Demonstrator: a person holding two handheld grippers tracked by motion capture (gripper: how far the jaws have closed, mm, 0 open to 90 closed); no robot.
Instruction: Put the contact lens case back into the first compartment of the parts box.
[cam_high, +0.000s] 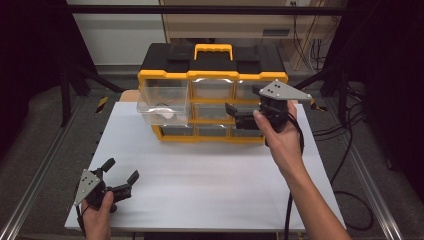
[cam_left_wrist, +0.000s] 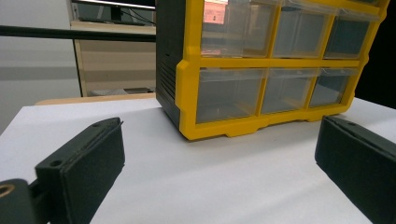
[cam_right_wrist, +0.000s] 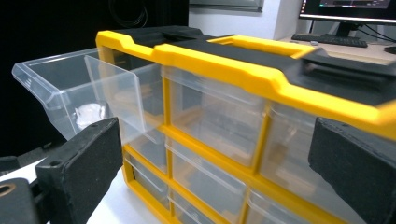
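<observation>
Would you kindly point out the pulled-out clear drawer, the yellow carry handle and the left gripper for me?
Pulled-out clear drawer (cam_high: 162, 105), high view, on its transparent front wall.
Yellow carry handle (cam_high: 213, 47), high view, on the top bar of the handle.
Left gripper (cam_high: 121, 173), high view, midway between its open fingertips.

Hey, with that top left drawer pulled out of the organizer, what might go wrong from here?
1. The clear drawer juts far out of the yellow organizer; a nudge may tip it out and spill the small white item inside.
2. The right tongs, open, hover close to the organizer's front and may bump the closed drawers.
3. The left tongs, open, sit near the table edge.
</observation>
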